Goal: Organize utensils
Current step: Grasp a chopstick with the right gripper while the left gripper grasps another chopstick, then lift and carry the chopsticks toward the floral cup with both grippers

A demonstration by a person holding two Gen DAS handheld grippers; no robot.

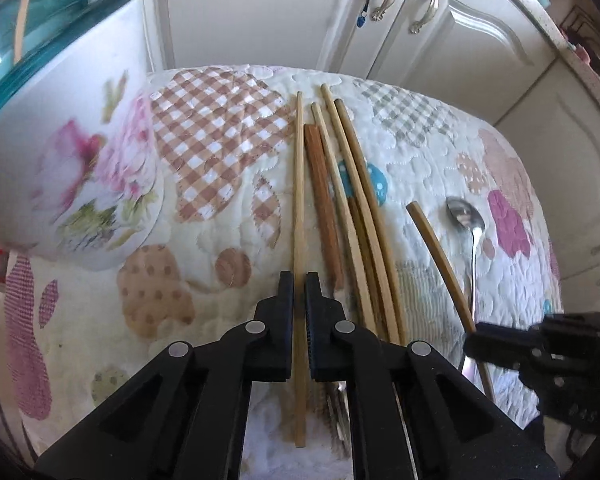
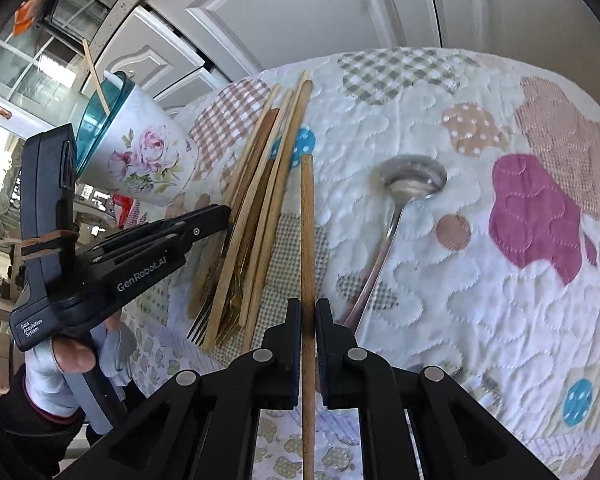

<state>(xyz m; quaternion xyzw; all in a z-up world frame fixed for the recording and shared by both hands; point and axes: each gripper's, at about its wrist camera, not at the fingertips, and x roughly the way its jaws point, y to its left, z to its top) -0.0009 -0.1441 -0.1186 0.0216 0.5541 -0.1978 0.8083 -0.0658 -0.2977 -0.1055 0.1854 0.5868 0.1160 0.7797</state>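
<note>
Chopsticks [image 1: 342, 184] lie in a loose bundle on the quilted cloth [image 1: 204, 152] that covers the bench, running from near to far, with a gold fork [image 2: 236, 304] and a steel fork [image 2: 198, 326] tucked under their near ends. The left tongs [image 1: 299, 280] are pressed together on one pale chopstick [image 1: 299, 184] at the left edge of that bundle; the stick passes straight through the jaws, its far end reaching toward the cupboards [image 1: 260, 8] and its near end showing behind the pads. The rest of the bundle lies just right of these tongs. The right tongs [image 2: 308, 304] are pinching a single darker chopstick [image 2: 307, 220], apart from the bundle and to its right, the stick running up between the jaws and ending in mid-cloth. A spoon [image 2: 404, 188] lies right of that stick, bowl at the far end, its handle slanting down to the right pad. A floral cup [image 2: 148, 156] with a teal rim stands at the far left, one chopstick already leaning in it. In the right wrist view a hand [image 2: 72, 356] grips the left tool's handle.
</note>
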